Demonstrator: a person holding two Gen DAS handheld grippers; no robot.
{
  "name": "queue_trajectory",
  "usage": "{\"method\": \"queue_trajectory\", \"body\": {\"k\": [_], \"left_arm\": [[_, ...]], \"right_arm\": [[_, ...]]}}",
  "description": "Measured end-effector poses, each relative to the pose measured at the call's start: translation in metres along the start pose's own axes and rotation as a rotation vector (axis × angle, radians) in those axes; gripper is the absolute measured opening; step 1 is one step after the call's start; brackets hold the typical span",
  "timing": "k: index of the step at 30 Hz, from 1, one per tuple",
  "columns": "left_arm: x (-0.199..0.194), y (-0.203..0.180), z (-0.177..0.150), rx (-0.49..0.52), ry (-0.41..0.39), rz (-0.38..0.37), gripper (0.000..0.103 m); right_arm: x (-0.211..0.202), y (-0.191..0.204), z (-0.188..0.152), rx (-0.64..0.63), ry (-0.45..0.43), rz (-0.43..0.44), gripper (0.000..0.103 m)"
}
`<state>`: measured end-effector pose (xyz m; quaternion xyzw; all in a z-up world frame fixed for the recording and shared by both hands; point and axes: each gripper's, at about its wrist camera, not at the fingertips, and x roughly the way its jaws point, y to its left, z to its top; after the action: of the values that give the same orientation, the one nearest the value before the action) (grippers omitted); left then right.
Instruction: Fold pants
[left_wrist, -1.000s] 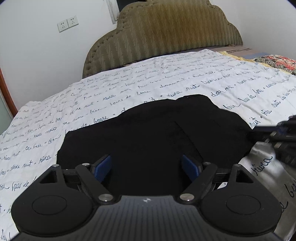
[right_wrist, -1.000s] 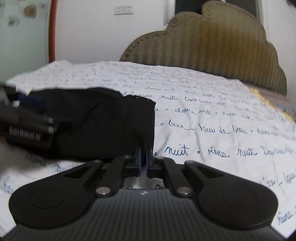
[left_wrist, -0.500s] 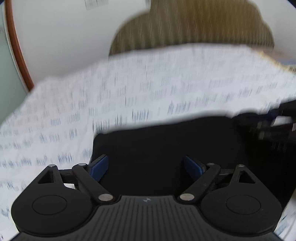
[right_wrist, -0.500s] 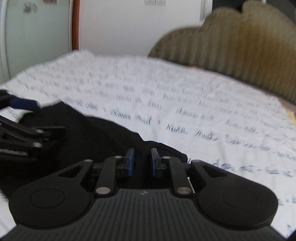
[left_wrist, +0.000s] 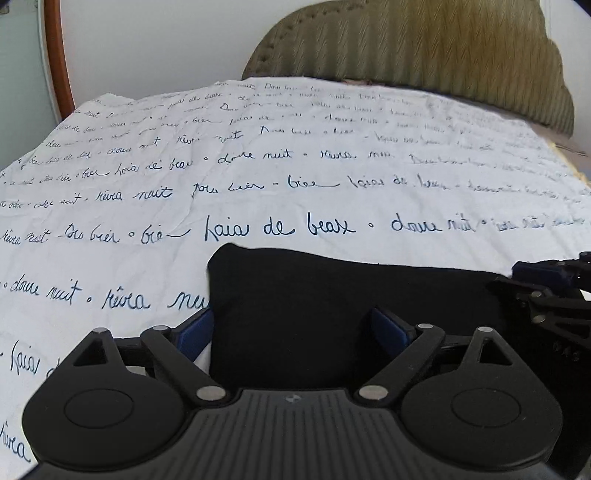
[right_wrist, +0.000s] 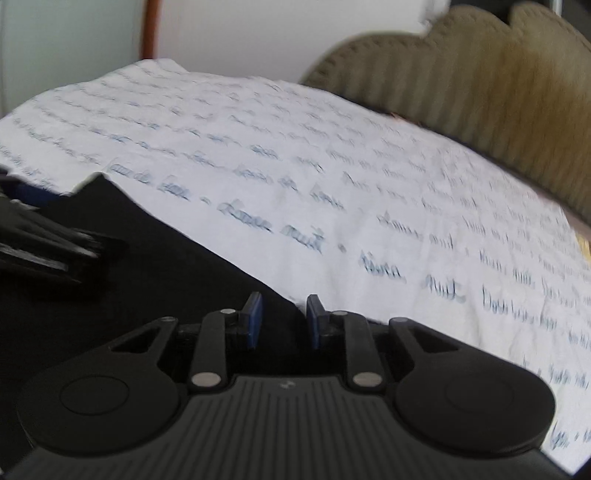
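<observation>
Your left claw (left_wrist: 291, 334) stands wide, its blue pads either side of the near-left part of the pants (left_wrist: 332, 306) and gripping nothing. Your right claw (right_wrist: 284, 317) is partly parted — narrower than the left — with the pants' right edge (right_wrist: 166, 258) between the pads; no cloth looks pinched, though that view is blurred.

Largest first: the bed (left_wrist: 258, 166), under a white sheet printed with blue handwriting, carries everything, and a padded olive headboard (left_wrist: 424, 48) stands at its far end. The pants lie near you on the sheet as a compact black block, far edge fairly straight, far-left corner square. From this they look close to fully folded.

If a last fold remains, take both near corners at matching depth, making sure each claw bites all layers, not just the top one. Lift evenly, carry the edge across level, and lay it flush with the far edge — thick stacked fabric tends to slide and skew if one side leads.
</observation>
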<state>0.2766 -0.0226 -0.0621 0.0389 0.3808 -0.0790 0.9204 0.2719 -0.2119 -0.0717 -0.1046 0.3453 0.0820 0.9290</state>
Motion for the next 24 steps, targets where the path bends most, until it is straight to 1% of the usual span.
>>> {"method": "queue_trajectory", "body": {"k": [2, 5, 8, 9, 11, 14, 16, 17, 18, 19, 20, 21, 23, 24], "left_arm": [[-0.003, 0.001, -0.005, 0.005, -0.002, 0.002, 0.092], [-0.007, 0.004, -0.009, -0.017, 0.008, -0.002, 0.092], [-0.01, 0.003, -0.014, -0.027, 0.014, -0.004, 0.092], [-0.012, 0.002, -0.016, -0.021, 0.014, -0.001, 0.092], [-0.018, -0.002, -0.023, -0.009, 0.006, 0.01, 0.092], [-0.025, -0.008, -0.031, 0.013, -0.009, 0.029, 0.092], [-0.029, -0.011, -0.035, 0.024, -0.01, 0.034, 0.092], [-0.031, -0.011, -0.036, 0.022, -0.011, 0.035, 0.092], [-0.032, -0.011, -0.038, 0.019, -0.009, 0.035, 0.092], [-0.033, -0.011, -0.039, 0.014, -0.008, 0.033, 0.092], [-0.035, -0.011, -0.041, 0.009, -0.008, 0.032, 0.092], [-0.036, -0.01, -0.043, 0.006, -0.009, 0.03, 0.092], [-0.038, -0.01, -0.047, 0.001, -0.014, 0.03, 0.092], [-0.04, -0.01, -0.048, 0.0, -0.017, 0.031, 0.092]], "right_arm": [[-0.016, -0.001, -0.004, 0.028, -0.039, 0.002, 0.022], [-0.052, 0.005, -0.014, 0.02, -0.108, 0.009, 0.022], [-0.087, 0.015, -0.03, -0.008, -0.152, 0.014, 0.029], [-0.096, 0.018, -0.036, -0.02, -0.155, 0.016, 0.034], [-0.107, 0.021, -0.046, -0.026, -0.149, 0.014, 0.038], [-0.104, 0.024, -0.066, -0.024, -0.103, -0.006, 0.047], [-0.102, 0.023, -0.077, 0.012, -0.101, -0.015, 0.052], [-0.102, 0.022, -0.082, 0.035, -0.109, -0.018, 0.057], [-0.104, 0.021, -0.084, 0.055, -0.114, -0.025, 0.067], [-0.104, 0.02, -0.086, 0.07, -0.114, -0.039, 0.073], [-0.104, 0.019, -0.088, 0.08, -0.112, -0.057, 0.084], [-0.104, 0.019, -0.09, 0.091, -0.107, -0.076, 0.09], [-0.105, 0.017, -0.095, 0.111, -0.104, -0.081, 0.093], [-0.107, 0.016, -0.097, 0.124, -0.105, -0.078, 0.098]]}}
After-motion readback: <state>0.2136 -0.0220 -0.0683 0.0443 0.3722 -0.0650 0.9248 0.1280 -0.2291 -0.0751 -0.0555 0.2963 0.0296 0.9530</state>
